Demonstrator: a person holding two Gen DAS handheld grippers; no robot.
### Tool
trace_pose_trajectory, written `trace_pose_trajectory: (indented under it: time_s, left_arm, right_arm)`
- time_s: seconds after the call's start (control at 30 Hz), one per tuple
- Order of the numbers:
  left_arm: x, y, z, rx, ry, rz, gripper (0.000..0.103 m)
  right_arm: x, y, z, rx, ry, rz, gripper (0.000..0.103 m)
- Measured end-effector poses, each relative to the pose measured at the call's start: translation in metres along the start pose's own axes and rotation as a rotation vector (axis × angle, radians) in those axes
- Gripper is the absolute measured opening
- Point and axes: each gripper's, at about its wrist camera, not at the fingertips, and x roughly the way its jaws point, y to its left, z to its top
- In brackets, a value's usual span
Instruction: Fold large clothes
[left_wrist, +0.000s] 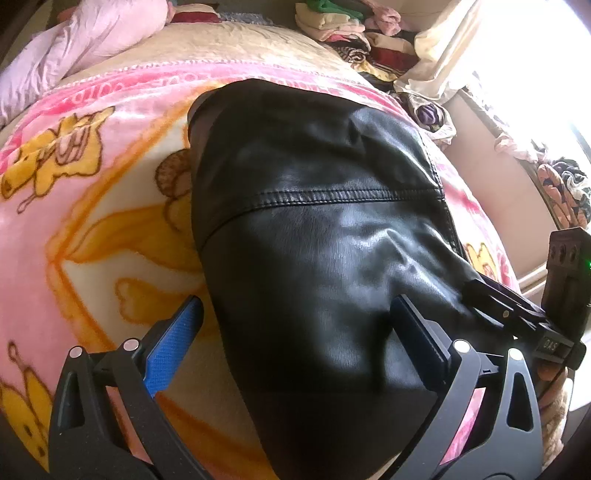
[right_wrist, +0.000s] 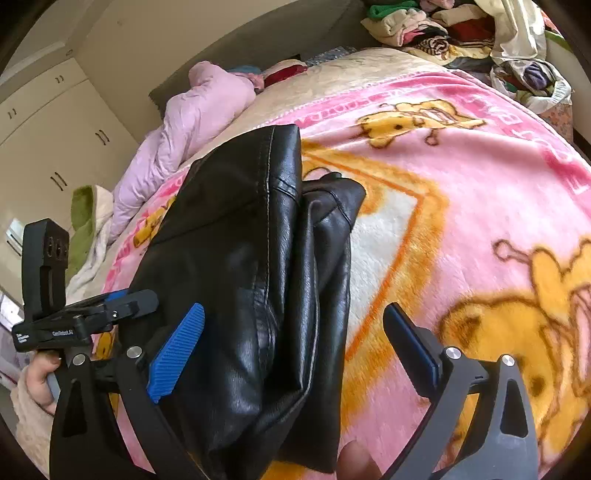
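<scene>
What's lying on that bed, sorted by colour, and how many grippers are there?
Black leather garment: 1
Pink cartoon blanket: 1
Lilac padded jacket: 1
Grippers: 2, the left gripper and the right gripper, both open
Total: 5

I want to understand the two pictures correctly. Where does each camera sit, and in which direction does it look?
Left wrist view: sits on the left gripper, looks down and forward over the black leather garment on the pink blanket; its own open fingers show, with the right gripper at the right edge.
Right wrist view: sits on the right gripper, looks down at the garment's folded edge, wardrobe behind; its open fingers show, with the left gripper and a hand.
Shared: garment, blanket, clothes pile, each other's gripper.
</scene>
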Motion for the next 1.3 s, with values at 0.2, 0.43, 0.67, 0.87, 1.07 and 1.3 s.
trace_pose_trajectory:
  time_s: [0.2,0.43,0.67,0.87,1.07,1.3]
  left_arm:
    - [-0.009,-0.004,-0.006,0.011,-0.009,0.024,0.095]
    - [-0.023,-0.008,-0.011,0.016,-0.033,0.065,0.095]
    - [-0.038,-0.010,-0.015,0.020,-0.065,0.120,0.095]
    - [-0.052,-0.016,-0.022,0.042,-0.098,0.154,0.095]
    - [-0.066,-0.022,-0.029,0.051,-0.135,0.169,0.095]
    - [-0.083,-0.031,-0.040,0.068,-0.177,0.192,0.095]
  right_arm:
    - [-0.008,0.001,-0.004,-0.012,-0.005,-0.017,0.098]
    - [-0.016,0.005,-0.009,-0.030,-0.022,-0.042,0.098]
    - [-0.025,0.013,-0.013,-0.073,-0.040,-0.075,0.098]
    - [-0.033,0.017,-0.017,-0.102,-0.056,-0.090,0.098]
    - [-0.045,0.026,-0.021,-0.145,-0.080,-0.101,0.098]
    - [-0.063,0.040,-0.028,-0.193,-0.114,-0.114,0.099]
